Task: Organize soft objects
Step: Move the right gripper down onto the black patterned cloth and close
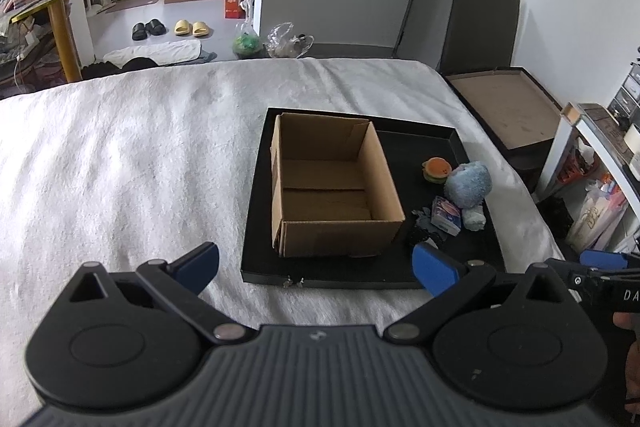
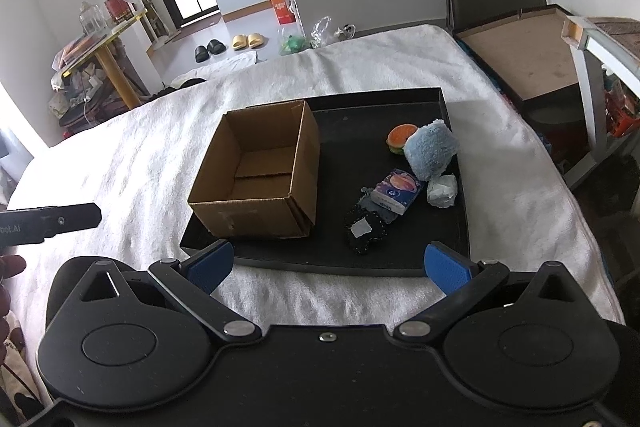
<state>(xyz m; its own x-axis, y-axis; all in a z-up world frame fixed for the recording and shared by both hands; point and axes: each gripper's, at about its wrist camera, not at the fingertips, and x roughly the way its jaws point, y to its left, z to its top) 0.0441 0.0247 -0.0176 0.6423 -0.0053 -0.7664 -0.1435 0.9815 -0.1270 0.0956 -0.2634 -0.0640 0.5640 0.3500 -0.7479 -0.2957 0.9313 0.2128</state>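
Grey cloth [image 2: 370, 205] half hidden under a tissue pack [image 2: 397, 189]. One empty box [image 2: 260, 183], six soft items on one tray [image 2: 456, 227]. Both grippers' [image 1: 316, 265] [image 2: 326, 265] jaws spread, empty.

The open brown cardboard box [image 2: 256, 183] looks matt and papery. It stands on a flat black matt tray [image 2: 452, 251] over a rough white terry cloth [image 2: 120, 155]. The round light-blue plush ball [image 2: 430, 149] looks fuzzy.

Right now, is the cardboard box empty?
Empty. The cardboard box stands open, only its bare brown floor showing; the soft toys lie beside it on the black tray.
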